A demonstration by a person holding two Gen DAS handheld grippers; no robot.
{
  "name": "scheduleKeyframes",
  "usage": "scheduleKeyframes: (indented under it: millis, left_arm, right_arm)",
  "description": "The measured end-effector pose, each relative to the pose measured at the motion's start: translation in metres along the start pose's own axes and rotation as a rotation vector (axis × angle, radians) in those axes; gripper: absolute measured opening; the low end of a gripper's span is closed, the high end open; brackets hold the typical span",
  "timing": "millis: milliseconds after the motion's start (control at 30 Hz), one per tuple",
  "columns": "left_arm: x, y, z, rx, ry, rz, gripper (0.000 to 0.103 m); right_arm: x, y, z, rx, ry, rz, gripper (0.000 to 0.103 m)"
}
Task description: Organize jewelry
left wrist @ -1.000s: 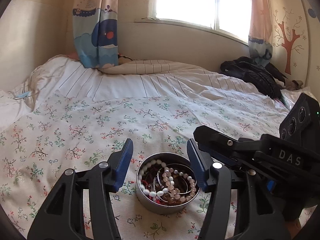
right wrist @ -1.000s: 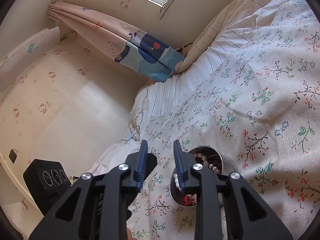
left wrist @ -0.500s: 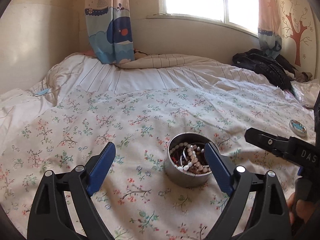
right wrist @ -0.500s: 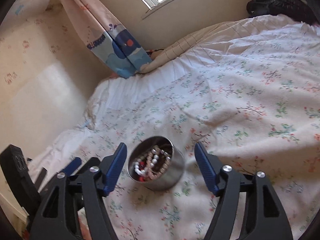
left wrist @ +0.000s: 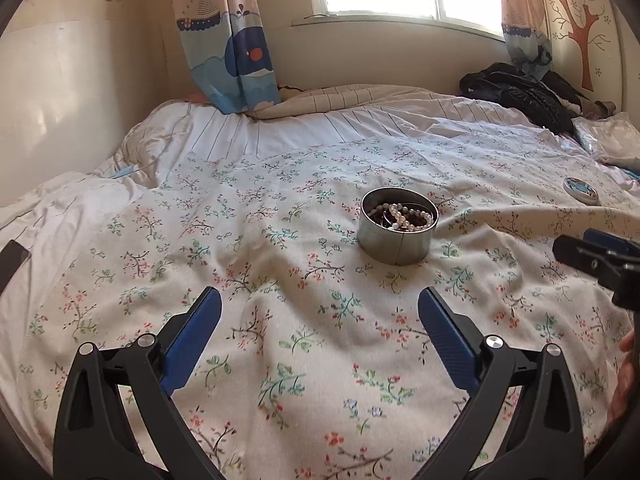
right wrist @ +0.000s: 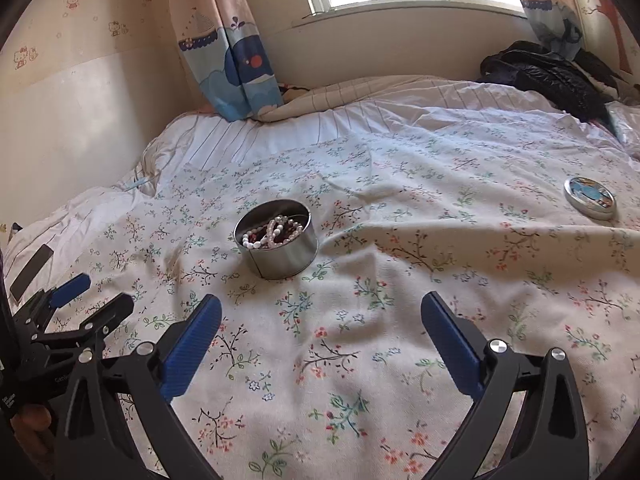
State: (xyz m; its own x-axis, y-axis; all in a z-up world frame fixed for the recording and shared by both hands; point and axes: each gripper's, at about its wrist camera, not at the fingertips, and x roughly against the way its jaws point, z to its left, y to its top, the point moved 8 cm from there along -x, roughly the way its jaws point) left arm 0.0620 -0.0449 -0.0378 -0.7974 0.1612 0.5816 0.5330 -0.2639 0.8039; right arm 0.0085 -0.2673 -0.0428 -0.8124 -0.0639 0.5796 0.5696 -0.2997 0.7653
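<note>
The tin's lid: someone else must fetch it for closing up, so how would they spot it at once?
Start at the bed's floral bedspread under the window. The open round silver tin of bead bracelets stands mid-bed; look far right of it. The flat round silver lid lies alone there, shallow, with a blue picture on top.

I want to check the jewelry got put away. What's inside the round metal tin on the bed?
The tin holds white and pink bead bracelets over dark red beads; anything beneath is hidden.

No text reads clearly; faint, blurred lettering marks the left claw.
</note>
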Motion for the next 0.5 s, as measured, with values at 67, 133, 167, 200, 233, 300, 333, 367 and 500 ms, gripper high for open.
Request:
scheduleKeyframes:
  millis: [67,133,167,200,233,300,333,367,500]
  left_arm:
    - [0.013,-0.006,0.001,0.007,-0.016,0.007,0.095]
    - [0.024,-0.01,0.001,-0.001,-0.023,0.007,0.095]
    - [0.028,-0.011,0.0,-0.012,-0.018,0.005,0.095]
    - [0.033,-0.013,-0.001,-0.023,-0.01,-0.002,0.095]
    - [0.037,-0.014,-0.002,-0.035,-0.006,-0.009,0.095]
    - [0.042,-0.016,-0.007,-0.059,-0.005,-0.018,0.095]
    - [0.041,-0.015,-0.009,-0.068,0.001,-0.017,0.095]
    - [0.04,-0.015,-0.01,-0.074,0.006,-0.012,0.095]
    - [0.037,-0.016,-0.007,-0.056,0.004,0.006,0.096]
  right_arm:
    - [0.006,-0.004,-0.006,-0.007,-0.027,0.02,0.096]
    - [0.014,-0.006,-0.008,-0.008,-0.025,0.021,0.096]
    - [0.019,-0.007,-0.009,-0.007,-0.03,0.018,0.096]
    - [0.023,-0.008,-0.01,-0.006,-0.037,0.015,0.096]
    - [0.027,-0.008,-0.011,-0.007,-0.043,0.013,0.096]
    - [0.03,-0.01,-0.011,-0.003,-0.06,0.018,0.096]
    - [0.03,-0.011,-0.01,0.005,-0.069,0.026,0.096]
    - [0.029,-0.012,-0.008,0.016,-0.079,0.036,0.096]
    - [0.026,-0.015,-0.001,0.06,-0.098,0.06,0.096]
